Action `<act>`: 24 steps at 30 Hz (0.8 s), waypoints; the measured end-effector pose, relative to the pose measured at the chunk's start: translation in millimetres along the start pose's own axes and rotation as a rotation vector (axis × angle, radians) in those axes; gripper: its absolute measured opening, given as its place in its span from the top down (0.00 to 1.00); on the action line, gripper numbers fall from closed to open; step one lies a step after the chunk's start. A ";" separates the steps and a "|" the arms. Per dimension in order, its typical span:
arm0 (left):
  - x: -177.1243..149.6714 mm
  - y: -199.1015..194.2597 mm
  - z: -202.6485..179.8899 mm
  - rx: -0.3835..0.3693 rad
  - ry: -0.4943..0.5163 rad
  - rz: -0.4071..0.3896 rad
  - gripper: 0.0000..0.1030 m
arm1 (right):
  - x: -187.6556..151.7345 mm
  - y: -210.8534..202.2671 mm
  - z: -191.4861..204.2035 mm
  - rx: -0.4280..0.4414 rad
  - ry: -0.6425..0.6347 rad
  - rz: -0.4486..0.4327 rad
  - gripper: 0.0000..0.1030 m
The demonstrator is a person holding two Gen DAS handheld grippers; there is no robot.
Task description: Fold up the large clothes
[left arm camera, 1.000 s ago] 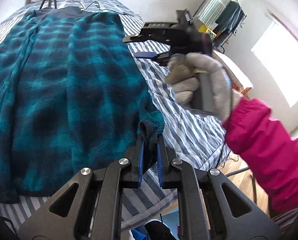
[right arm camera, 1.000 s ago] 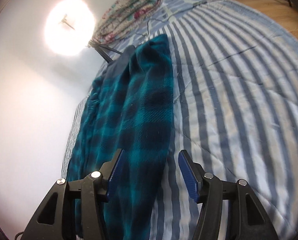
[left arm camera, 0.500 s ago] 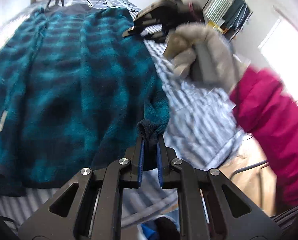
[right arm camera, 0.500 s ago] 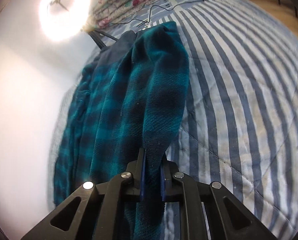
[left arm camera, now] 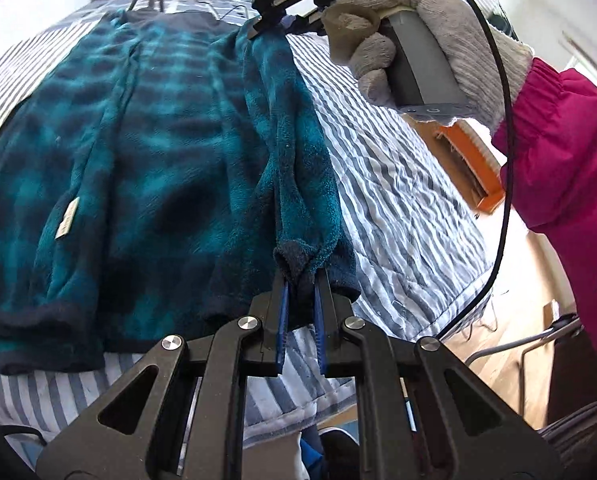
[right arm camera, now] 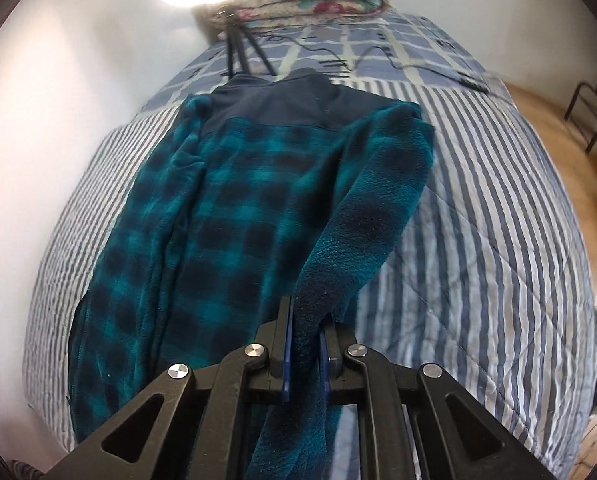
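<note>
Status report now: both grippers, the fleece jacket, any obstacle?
Left gripper shut on sleeve cuff. Right gripper shut on same sleeve, higher up. Teal plaid fleece jacket flat on striped bed, sleeve lifted. No obstacle seen.

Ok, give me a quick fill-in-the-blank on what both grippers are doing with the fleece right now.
1. The left gripper is shut on the sleeve's dark ____.
2. The right gripper pinches the same ____ farther up.
3. The fleece jacket lies on a ____ quilt.
4. The hand holding the right gripper wears a grey ____.

Missing: cuff; sleeve; striped; glove
</note>
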State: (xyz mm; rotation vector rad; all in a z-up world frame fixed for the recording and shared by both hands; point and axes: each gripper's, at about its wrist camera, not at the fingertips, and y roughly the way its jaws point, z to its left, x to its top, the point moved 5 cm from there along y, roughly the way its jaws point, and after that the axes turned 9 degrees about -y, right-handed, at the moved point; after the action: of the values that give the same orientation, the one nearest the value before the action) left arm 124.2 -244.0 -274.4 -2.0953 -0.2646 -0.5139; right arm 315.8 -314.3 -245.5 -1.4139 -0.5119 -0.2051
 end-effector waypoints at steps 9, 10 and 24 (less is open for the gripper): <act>3.5 -23.5 58.9 0.001 -0.168 -0.013 0.91 | 22.6 40.5 80.2 -0.093 -0.211 0.063 0.92; 3.0 -24.7 67.0 0.006 -0.186 -0.011 0.91 | 22.8 47.3 85.6 -0.099 -0.224 0.069 0.92; 0.9 -23.4 81.0 0.027 -0.204 0.004 0.91 | 6.8 61.3 105.0 0.053 -0.213 0.064 0.74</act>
State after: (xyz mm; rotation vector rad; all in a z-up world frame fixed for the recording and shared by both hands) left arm 136.9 -163.3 -295.3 -2.1231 -0.3828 -0.2921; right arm 325.4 -201.2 -289.3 -1.4052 -0.6409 0.0114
